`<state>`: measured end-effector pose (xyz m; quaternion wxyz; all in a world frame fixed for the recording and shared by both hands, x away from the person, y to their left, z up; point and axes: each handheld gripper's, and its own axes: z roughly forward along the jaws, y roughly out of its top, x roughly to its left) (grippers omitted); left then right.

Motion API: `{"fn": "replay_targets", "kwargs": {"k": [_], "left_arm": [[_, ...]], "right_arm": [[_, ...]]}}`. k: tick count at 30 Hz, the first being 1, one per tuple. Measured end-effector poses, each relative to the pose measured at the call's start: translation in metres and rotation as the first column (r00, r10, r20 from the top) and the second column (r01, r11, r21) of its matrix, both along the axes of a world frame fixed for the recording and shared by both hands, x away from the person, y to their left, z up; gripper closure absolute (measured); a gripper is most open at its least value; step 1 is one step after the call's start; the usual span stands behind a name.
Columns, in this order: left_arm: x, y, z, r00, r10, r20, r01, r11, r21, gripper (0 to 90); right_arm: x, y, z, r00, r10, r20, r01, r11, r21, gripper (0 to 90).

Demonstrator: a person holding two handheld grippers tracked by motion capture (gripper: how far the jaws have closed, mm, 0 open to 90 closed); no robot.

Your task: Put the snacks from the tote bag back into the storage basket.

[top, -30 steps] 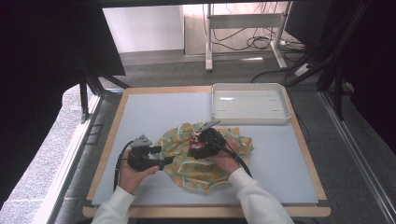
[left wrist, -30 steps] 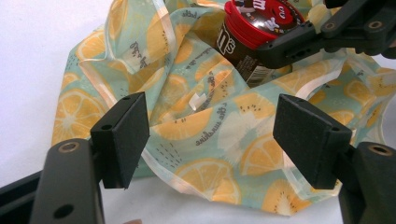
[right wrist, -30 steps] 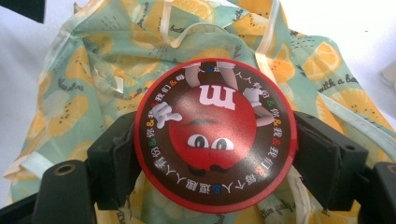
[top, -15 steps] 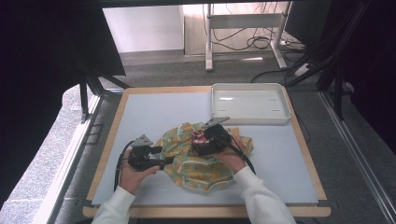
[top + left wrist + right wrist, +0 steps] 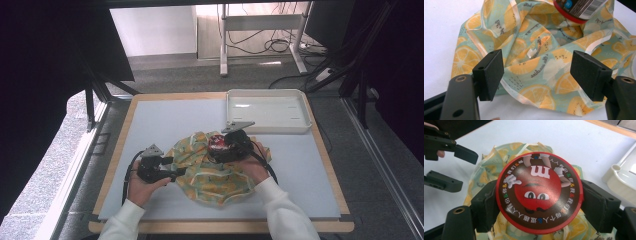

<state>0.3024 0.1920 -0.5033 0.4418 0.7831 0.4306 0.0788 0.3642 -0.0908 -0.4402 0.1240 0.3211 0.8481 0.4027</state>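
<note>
In the high view, the orange-print cloth (image 5: pixel 212 167) is lying crumpled near the middle of the blue-grey table (image 5: pixel 165 120). The left gripper (image 5: pixel 176 172) is sitting at the cloth's 9 o'clock edge, jaws pointing toward 3 o'clock. The right gripper (image 5: pixel 216 148) is hovering over the cloth's upper part, carrying a round red-rimmed candy tin (image 5: pixel 218 142). A white tray (image 5: pixel 265 111) is resting toward 1 o'clock from the cloth, apart from it.

In the left gripper view, the left gripper (image 5: pixel 536 68) is standing released, its jaws spread wide with folds of the cloth (image 5: pixel 534 57) lying between them. The tin (image 5: pixel 579 10) is showing at 1 o'clock, above the cloth.

In the right gripper view, the right gripper (image 5: pixel 539 203) is clamping the tin (image 5: pixel 539 192) by its sides, lid facing the camera, over the cloth (image 5: pixel 489 170). The left gripper (image 5: pixel 461 168) is waiting with parted jaws at 10 o'clock; the tray (image 5: pixel 621 177) is at 3 o'clock.
</note>
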Motion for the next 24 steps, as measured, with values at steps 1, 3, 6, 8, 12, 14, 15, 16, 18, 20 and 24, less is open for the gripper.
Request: {"fn": "replay_targets", "kwargs": {"k": [1,3,6,8,12,14,15,16,18,20,24], "left_arm": [[0.0,0.0,0.0,1.0,0.001,-0.001,-0.001,1.0,0.001,27.1],[0.001,0.0,-0.001,1.0,0.007,-0.004,-0.007,1.0,0.002,27.2],[0.001,0.0,-0.001,1.0,0.006,-0.005,-0.006,0.9999,0.01,27.2],[0.001,0.0,-0.001,0.9999,0.009,-0.004,-0.009,0.9998,0.015,27.1],[0.0,-0.001,-0.001,1.0,0.006,-0.001,-0.006,0.9999,0.015,27.1],[0.0,-0.001,-0.001,1.0,0.002,-0.001,-0.002,0.9999,0.013,27.1],[0.0,0.0,-0.001,1.0,0.002,-0.001,-0.002,0.9999,0.014,27.1],[0.0,0.0,-0.001,1.0,0.005,0.0,-0.005,0.9999,0.013,27.1],[0.001,0.001,0.0,1.0,0.007,0.001,-0.007,0.9999,0.007,27.1],[0.001,0.002,0.002,1.0,0.007,0.005,-0.007,1.0,0.007,27.1],[0.001,0.003,0.002,1.0,0.007,0.004,-0.007,1.0,0.004,27.1]], "right_arm": [[0.0,-0.001,0.002,1.0,-0.002,0.004,0.002,1.0,0.003,22.5],[-0.001,-0.003,0.005,0.9999,-0.015,0.008,0.015,1.0,0.007,22.5],[-0.003,-0.005,0.01,0.9998,-0.015,0.015,0.014,1.0,0.02,22.5],[-0.004,-0.006,0.013,0.9998,-0.016,0.015,0.016,0.999,0.029,22.5],[-0.006,-0.01,0.016,0.9996,-0.024,0.014,0.023,0.999,0.039,22.5],[-0.006,-0.011,0.017,0.9991,-0.038,0.021,0.037,0.998,0.043,22.5],[-0.006,-0.012,0.018,0.9987,-0.045,0.026,0.044,0.998,0.042,22.5],[-0.006,-0.012,0.019,0.9983,-0.051,0.029,0.049,0.998,0.043,22.5],[-0.005,-0.012,0.022,0.9981,-0.055,0.028,0.054,0.998,0.045,22.5],[-0.004,-0.011,0.024,0.998,-0.057,0.025,0.056,0.998,0.037,22.5],[0.0,-0.008,0.03,0.9986,-0.046,0.027,0.045,0.999,0.023,22.5]]}}
